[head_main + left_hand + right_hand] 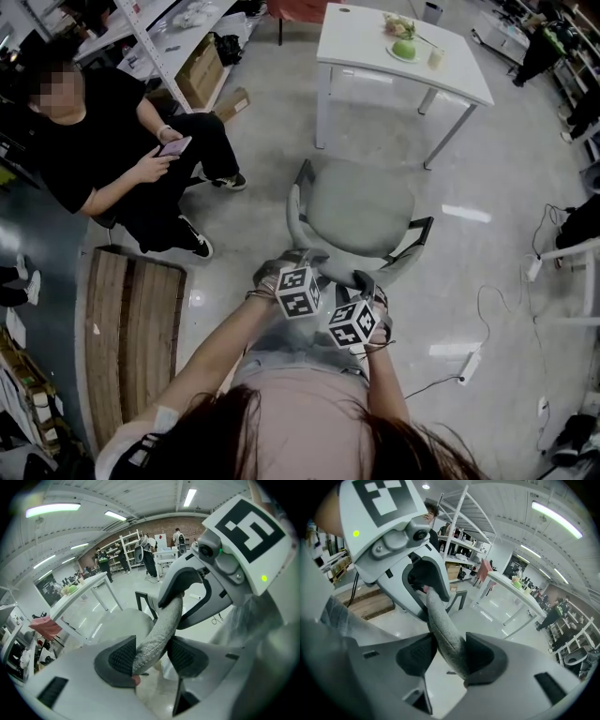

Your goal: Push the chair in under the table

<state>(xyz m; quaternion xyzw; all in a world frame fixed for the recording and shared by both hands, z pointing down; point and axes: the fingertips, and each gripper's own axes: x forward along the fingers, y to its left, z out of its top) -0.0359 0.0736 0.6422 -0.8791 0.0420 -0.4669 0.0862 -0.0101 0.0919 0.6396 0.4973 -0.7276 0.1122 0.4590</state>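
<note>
A grey office chair (361, 211) stands on the floor, its seat facing the white table (403, 56), with a gap of floor between them. Both grippers grip the top edge of the chair's backrest from behind. My left gripper (292, 272) is shut on the padded grey edge (161, 625), which passes between its two black pads (123, 657). My right gripper (364, 298) is shut on the same edge (440, 616) a hand's width to the right. Each gripper view shows the other gripper's marker cube, the right one (243, 527) and the left one (386, 498), close by.
A person sits at the left with a phone (174, 146), feet (199, 246) near the chair. A wooden pallet (131, 328) lies at lower left. A power strip (469, 364) and cables lie on the floor at right. A green bowl (403, 47) sits on the table. Cardboard boxes (199, 70) stand by shelving.
</note>
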